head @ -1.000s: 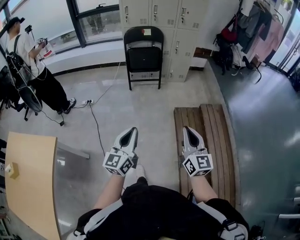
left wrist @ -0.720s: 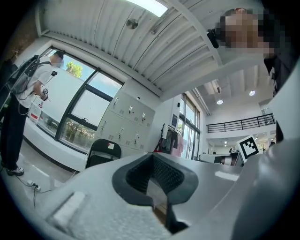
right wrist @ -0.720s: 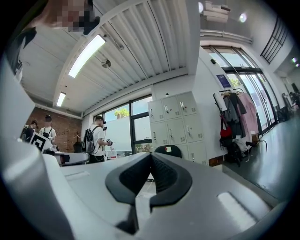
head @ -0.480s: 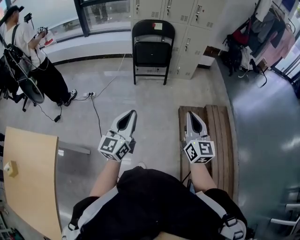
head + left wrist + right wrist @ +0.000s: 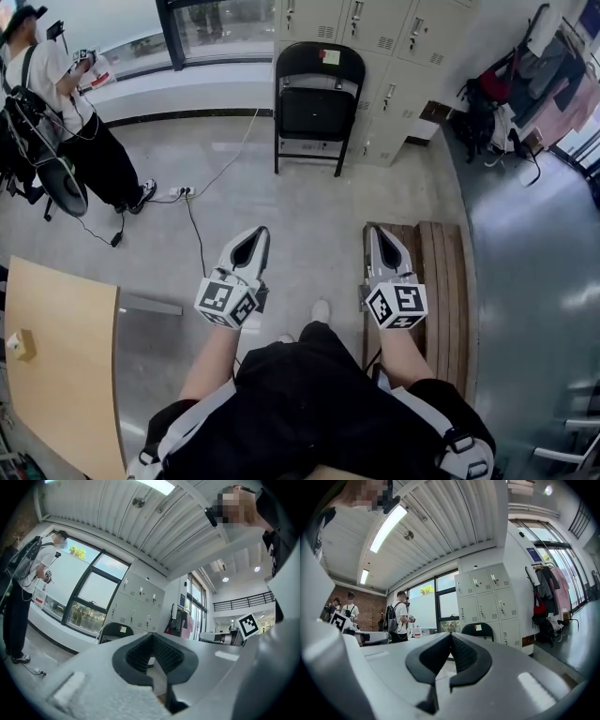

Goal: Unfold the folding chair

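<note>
Step in hand, as judged: approach to the folding chair (image 5: 319, 101). It stands upright at 12 o'clock, well apart from both grippers, with its back against the lockers (image 5: 375, 33). The seat appears to lie flat against the backrest, so unfolding has not begun. The left gripper (image 5: 255, 232) and right gripper (image 5: 378, 231) are held side by side, pointing toward 12 o'clock. Each has its jaws pressed together with nothing between them, so spread both wide before reaching the frame. Route the approach between the power cable (image 5: 192, 234) at 10 o'clock and the wooden bench (image 5: 436, 281) at 3 o'clock, near the right gripper. Keep clear of the bystander (image 5: 66, 122) at 10 o'clock. At the chair, one gripper should likely take the top of the backrest and the other the front edge of the seat. Press the seat down and outward while steadying the backrest. Draw the chair off the lockers first if the legs lack room to spread.
</note>
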The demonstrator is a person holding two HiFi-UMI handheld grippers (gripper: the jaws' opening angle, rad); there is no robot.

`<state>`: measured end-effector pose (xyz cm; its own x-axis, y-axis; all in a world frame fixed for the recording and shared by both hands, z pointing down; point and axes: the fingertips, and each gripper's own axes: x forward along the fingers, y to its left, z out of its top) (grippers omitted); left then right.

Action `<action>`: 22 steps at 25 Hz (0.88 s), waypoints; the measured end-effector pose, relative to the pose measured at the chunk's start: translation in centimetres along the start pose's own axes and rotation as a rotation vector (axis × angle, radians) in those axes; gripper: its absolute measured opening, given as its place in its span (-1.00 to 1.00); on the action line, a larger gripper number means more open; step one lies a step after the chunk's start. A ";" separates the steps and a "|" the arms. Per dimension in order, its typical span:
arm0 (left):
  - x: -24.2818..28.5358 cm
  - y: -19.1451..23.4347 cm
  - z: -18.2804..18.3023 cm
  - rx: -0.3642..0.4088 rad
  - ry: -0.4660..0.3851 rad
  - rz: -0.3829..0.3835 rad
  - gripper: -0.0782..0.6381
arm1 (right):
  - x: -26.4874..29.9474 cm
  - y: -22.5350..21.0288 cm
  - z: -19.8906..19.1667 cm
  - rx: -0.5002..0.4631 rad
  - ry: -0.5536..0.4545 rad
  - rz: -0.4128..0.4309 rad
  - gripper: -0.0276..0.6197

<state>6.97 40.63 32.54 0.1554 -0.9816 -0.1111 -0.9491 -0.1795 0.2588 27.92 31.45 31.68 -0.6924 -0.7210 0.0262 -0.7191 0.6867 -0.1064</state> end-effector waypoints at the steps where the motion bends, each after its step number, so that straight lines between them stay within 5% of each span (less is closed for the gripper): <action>1: 0.4 0.5 -0.2 -0.004 0.003 0.004 -0.78 | 0.7 -0.1 -0.2 -0.001 0.005 0.005 -0.91; 15: 14.1 8.0 3.4 0.093 -0.034 0.022 -0.78 | 17.8 -6.1 3.6 -0.032 -0.092 0.103 -0.91; 22: 23.3 9.9 3.7 0.113 -0.047 0.028 -0.78 | 23.9 -12.8 3.9 -0.013 -0.083 0.088 -0.91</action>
<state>0.14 16.24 28.93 0.1181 -0.9815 -0.1507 -0.9780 -0.1412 0.1532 20.80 5.05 29.84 -0.7462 -0.6626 -0.0648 -0.6568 0.7486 -0.0913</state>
